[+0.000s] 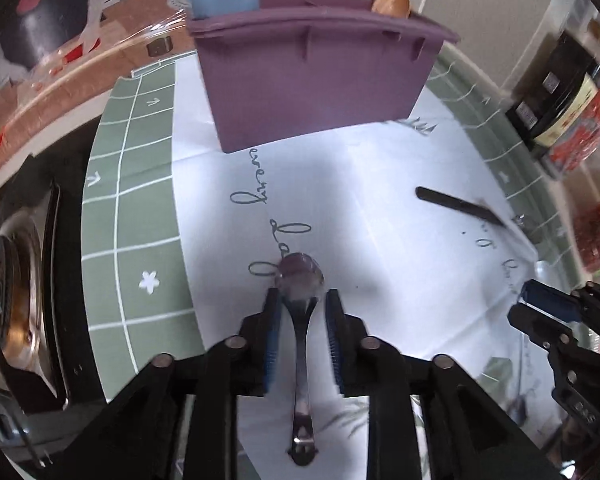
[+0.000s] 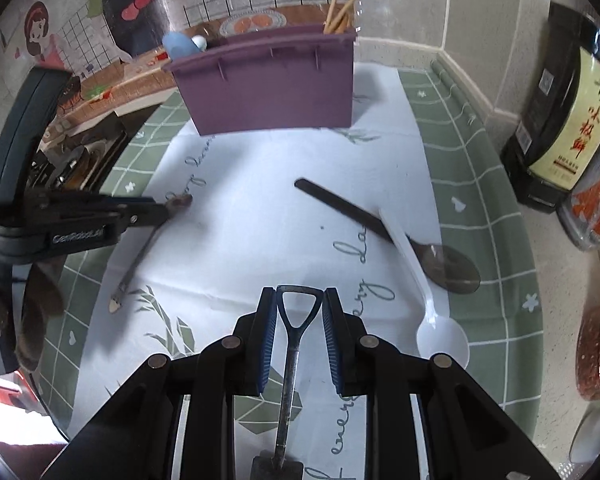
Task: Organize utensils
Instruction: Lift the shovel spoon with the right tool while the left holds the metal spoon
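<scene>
The left gripper has its fingers spread either side of a metal spoon on the cloth, bowl toward 12 o'clock. The right gripper straddles a shovel-shaped spoon's triangular handle, fingers likewise spread. At 2 o'clock in the right view a white spoon crosses a dark spoon. Bare cloth runs on to the purple holder at 12.
</scene>
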The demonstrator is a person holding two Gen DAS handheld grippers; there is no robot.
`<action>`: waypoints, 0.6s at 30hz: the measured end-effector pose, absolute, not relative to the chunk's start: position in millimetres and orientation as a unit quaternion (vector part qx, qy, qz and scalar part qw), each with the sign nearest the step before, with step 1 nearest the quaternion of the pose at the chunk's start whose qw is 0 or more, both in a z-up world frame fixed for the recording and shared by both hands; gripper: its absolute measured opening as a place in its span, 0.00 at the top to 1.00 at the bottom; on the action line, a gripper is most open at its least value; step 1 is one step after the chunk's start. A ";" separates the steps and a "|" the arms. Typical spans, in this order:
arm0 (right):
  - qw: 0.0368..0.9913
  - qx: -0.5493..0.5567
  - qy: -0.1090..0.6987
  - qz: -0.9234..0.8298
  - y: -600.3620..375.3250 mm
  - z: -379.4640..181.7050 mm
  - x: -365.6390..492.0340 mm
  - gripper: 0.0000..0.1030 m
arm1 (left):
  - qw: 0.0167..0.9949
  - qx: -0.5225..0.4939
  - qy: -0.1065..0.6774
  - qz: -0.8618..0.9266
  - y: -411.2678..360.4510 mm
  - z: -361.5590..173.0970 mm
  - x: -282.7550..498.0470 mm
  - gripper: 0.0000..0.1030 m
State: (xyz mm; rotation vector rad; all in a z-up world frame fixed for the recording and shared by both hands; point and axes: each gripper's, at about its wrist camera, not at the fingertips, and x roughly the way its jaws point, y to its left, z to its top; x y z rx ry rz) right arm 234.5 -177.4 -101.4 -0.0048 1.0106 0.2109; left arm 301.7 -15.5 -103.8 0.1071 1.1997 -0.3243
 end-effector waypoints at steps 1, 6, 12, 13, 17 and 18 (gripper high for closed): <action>0.868 -0.003 0.485 0.102 -177.1 -103.3 234.7 0.79 | 0.810 0.057 0.564 -0.151 -18.9 -106.4 302.5 0.68; 0.867 -0.004 0.487 0.105 -178.1 -106.9 233.8 0.79 | 0.807 0.059 0.570 -0.143 -20.3 -114.4 307.7 0.64; 0.864 0.000 0.493 0.099 -181.8 -110.7 238.1 0.79 | 0.803 0.059 0.578 -0.135 -24.7 -116.7 312.1 0.62; 0.864 -0.001 0.493 0.099 -182.0 -110.9 239.2 0.79 | 0.805 0.065 0.575 -0.131 -28.4 -117.5 314.5 0.62; 0.867 -0.006 0.489 0.096 -180.0 -108.0 240.8 0.79 | 0.812 0.067 0.568 -0.119 -36.5 -117.8 311.7 0.67; 0.870 -0.006 0.484 0.095 -179.9 -104.9 241.5 0.79 | 0.813 0.055 0.567 -0.121 -35.5 -117.8 311.7 0.73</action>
